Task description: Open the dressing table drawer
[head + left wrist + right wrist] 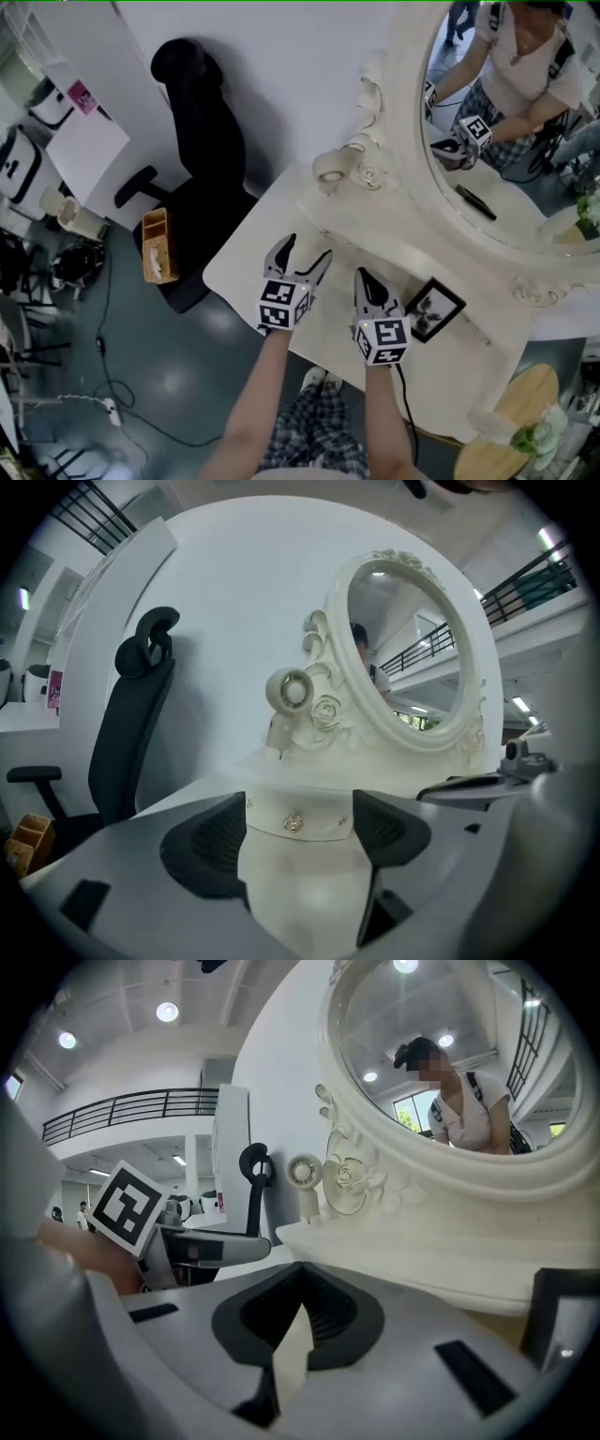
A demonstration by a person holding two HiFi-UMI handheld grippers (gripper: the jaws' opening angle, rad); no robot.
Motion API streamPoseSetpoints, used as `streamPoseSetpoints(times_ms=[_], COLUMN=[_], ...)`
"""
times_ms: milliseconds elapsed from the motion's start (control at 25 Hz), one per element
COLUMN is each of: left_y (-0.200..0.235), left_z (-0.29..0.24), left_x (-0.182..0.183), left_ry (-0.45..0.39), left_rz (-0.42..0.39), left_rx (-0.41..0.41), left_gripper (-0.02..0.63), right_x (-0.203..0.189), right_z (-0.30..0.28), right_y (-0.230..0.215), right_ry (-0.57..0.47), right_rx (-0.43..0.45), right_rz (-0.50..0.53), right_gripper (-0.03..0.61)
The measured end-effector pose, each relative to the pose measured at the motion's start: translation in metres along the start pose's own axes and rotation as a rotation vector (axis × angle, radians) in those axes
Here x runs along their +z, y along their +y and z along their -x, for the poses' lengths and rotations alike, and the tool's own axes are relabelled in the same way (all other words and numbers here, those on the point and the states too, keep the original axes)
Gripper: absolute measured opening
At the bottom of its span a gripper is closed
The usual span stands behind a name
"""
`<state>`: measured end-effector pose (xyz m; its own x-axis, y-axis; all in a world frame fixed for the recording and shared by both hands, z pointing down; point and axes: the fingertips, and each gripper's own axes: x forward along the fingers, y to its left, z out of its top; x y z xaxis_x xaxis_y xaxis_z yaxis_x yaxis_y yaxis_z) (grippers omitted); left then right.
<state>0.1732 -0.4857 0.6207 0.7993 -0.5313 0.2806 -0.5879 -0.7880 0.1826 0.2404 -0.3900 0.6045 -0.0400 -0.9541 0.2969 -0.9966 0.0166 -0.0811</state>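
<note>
The white dressing table [246, 255] carries a raised ledge under an oval mirror [525, 141]. In the left gripper view a small drawer front [319, 819] with a gold knob [293, 822] faces me just beyond the jaws. My left gripper [300, 829] is open, its two pads either side of the knob and apart from it. In the head view the left gripper [307, 247] hovers over the tabletop near the ledge. My right gripper [364, 276] sits beside it to the right, shut with nothing held; its jaws meet in the right gripper view [300, 1274].
A black office chair [202, 141] stands left of the table, with a wooden organiser [157, 246] on the floor beside it. A small white fan [330, 167] and a black picture frame [434, 309] are on the table. A round wooden stool [511, 436] is at the lower right.
</note>
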Motion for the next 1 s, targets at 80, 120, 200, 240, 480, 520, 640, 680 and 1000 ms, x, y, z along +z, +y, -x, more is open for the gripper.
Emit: streamPoseSetpoints(times_ms=[80,120,200,240,480,520,640,680,1000], left_y=[0.002,0.003,0.004,0.004,0.008,0.008,0.007,0.006,0.006], left_z=[-0.013,-0.018,-0.029,-0.033,-0.051,-0.053,-0.062,-0.065,-0.071], left_x=[-0.008,-0.011,-0.018,-0.021,-0.035,-0.037,-0.044,-0.045,-0.042], left_ry=[0.029,0.041,0.071,0.088,0.146,0.154,0.180,0.186,0.210], left_rz=[0.005,0.009,0.012,0.009,0.004,0.008,0.006,-0.002,-0.023], left_rx=[0.008,0.009,0.006,0.006,0.024,0.023,0.019,0.020,0.034], left_gripper=[0.326,0.297,0.276,0.269,0.211,0.202,0.198,0.194,0.117], right_x=[-0.006,-0.009,-0.014,-0.016,-0.022,-0.022,-0.024,-0.024,-0.026], right_z=[-0.005,-0.006,-0.008,-0.010,-0.015,-0.016,-0.017,-0.017,-0.014], right_y=[-0.001,-0.002,-0.005,-0.006,-0.010,-0.010,-0.011,-0.012,-0.020], right_ry=[0.016,0.022,0.032,0.038,0.058,0.061,0.066,0.067,0.077], right_rx=[-0.001,0.000,0.001,0.002,0.008,0.011,0.016,0.016,0.006], right_rz=[-0.001,-0.002,-0.004,-0.004,0.002,0.004,0.012,0.011,0.008], right_gripper=[0.014,0.014,0.014,0.014,0.014,0.014,0.014,0.014,0.014])
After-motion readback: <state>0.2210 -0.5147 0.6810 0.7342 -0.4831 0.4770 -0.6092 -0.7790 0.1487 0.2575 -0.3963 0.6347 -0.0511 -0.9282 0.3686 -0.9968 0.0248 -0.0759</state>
